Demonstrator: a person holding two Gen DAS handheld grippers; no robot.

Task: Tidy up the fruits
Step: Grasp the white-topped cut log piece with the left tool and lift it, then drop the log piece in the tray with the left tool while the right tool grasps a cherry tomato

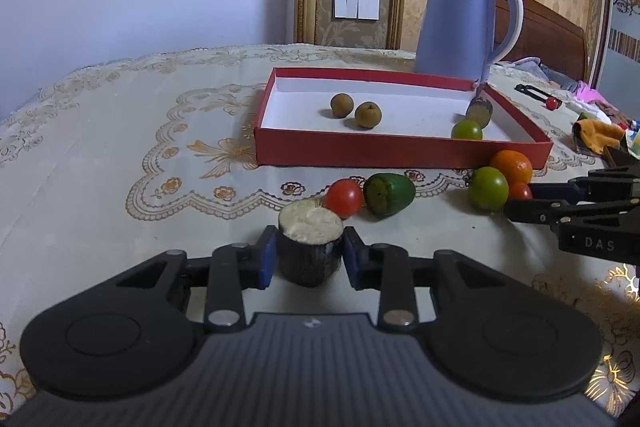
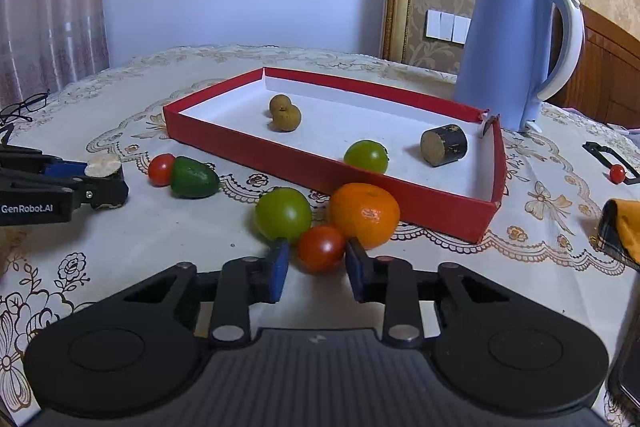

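Note:
My left gripper (image 1: 309, 255) is shut on a dark cut sugarcane piece (image 1: 310, 247) standing on the table; it also shows in the right wrist view (image 2: 105, 174). My right gripper (image 2: 318, 267) is open, its pads either side of a red tomato (image 2: 321, 247), not clamped. Touching that tomato are a green fruit (image 2: 283, 214) and an orange (image 2: 365, 214). A red tray (image 2: 440, 205) holds two brown longans (image 2: 285, 113), a green fruit (image 2: 367, 155) and another sugarcane piece (image 2: 443, 145). A second tomato (image 1: 343, 198) and a green avocado-like fruit (image 1: 389, 194) lie in front of the tray.
A blue kettle (image 2: 516, 51) stands behind the tray's right corner. An orange cloth (image 2: 622, 227) and a small black tool with a red ball (image 2: 616, 171) lie at the right. Glasses (image 2: 22, 109) lie at the far left. The table has a lace cloth.

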